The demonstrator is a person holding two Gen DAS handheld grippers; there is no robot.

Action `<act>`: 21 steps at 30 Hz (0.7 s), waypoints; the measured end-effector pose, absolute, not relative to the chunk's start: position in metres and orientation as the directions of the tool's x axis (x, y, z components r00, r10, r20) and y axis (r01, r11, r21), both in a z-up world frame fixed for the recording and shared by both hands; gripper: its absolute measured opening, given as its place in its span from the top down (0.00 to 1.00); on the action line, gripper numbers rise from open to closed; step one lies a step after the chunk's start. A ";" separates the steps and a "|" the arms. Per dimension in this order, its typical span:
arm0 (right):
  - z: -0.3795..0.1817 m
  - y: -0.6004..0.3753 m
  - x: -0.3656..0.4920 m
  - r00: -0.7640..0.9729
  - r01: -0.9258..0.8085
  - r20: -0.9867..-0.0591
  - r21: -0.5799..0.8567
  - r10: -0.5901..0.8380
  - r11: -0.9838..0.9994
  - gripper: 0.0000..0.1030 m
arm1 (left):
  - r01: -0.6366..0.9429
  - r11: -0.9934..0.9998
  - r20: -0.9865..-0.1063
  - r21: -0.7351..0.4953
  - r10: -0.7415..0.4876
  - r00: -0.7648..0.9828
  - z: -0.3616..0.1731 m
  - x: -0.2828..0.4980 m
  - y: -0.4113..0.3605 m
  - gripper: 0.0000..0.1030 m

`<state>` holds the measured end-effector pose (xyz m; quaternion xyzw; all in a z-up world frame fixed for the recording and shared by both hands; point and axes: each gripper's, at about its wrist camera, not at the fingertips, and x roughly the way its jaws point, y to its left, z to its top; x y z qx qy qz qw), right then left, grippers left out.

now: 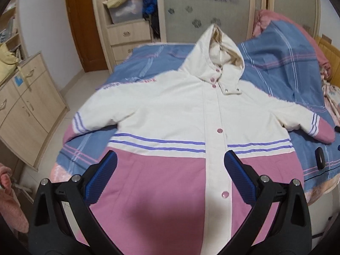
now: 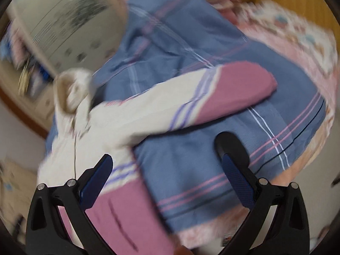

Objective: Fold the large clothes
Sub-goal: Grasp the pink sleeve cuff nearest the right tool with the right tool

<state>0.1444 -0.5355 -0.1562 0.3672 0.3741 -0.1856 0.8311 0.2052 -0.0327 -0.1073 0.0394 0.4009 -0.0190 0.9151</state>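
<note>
Both the left gripper and right gripper are held wide, empty; the padded jacket ahead may be pinched through one layer only and bunch.

home bedroom: bed with blue plaid sheet, wardrobe stuffed with clothes, wooden drawer cabinet

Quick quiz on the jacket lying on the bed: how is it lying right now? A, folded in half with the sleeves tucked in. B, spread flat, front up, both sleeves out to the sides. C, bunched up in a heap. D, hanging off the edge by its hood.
B: the jacket lies flat on the bed, snap front up, hood at the far end, with one sleeve stretched to each side.
</note>
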 end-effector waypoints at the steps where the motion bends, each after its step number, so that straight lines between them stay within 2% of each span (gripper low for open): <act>1: -0.171 -0.566 0.147 0.651 0.617 -0.759 0.509 -0.026 0.600 0.01 | 0.073 0.996 -0.747 0.055 -0.007 0.665 -0.114 0.215 -0.036 0.02; 5: -0.227 -0.643 0.149 0.659 0.692 -0.752 0.615 0.017 0.379 0.01 | 0.110 0.992 -0.813 0.057 -0.017 0.582 -0.156 0.258 -0.061 0.02; 7: -0.253 -0.665 0.153 0.709 0.659 -0.701 0.696 0.073 0.284 0.01 | 0.127 0.990 -0.831 0.067 -0.015 0.556 -0.173 0.271 -0.072 0.02; 10: -0.270 -0.681 0.165 0.786 0.579 -0.612 0.780 0.092 0.238 0.01 | 0.134 0.988 -0.848 0.082 -0.002 0.530 -0.188 0.285 -0.078 0.02; 13: -0.271 -0.688 0.184 0.790 0.569 -0.607 0.779 0.090 0.262 0.03 | 0.120 0.989 -0.863 0.085 0.013 0.506 -0.200 0.295 -0.075 0.02; 14: -0.267 -0.688 0.187 0.792 0.568 -0.605 0.777 0.074 0.272 0.12 | 0.117 0.990 -0.867 0.084 0.014 0.499 -0.202 0.296 -0.074 0.02; 15: -0.264 -0.689 0.189 0.793 0.568 -0.606 0.774 0.067 0.279 0.54 | 0.114 0.990 -0.870 0.083 0.016 0.493 -0.204 0.297 -0.073 0.02; 16: -0.259 -0.689 0.191 0.779 0.586 -0.624 0.759 0.058 0.284 0.89 | 0.113 0.990 -0.873 0.083 0.017 0.487 -0.206 0.296 -0.071 0.02; 18: -0.238 -0.685 0.191 0.795 0.575 -0.606 0.762 0.014 0.298 0.90 | 0.112 0.990 -0.875 0.083 0.019 0.485 -0.207 0.295 -0.070 0.02; 21: -0.185 -0.663 0.201 0.796 0.573 -0.595 0.681 -0.111 0.457 0.91 | 0.099 0.992 -0.870 0.075 0.017 0.493 -0.201 0.292 -0.062 0.02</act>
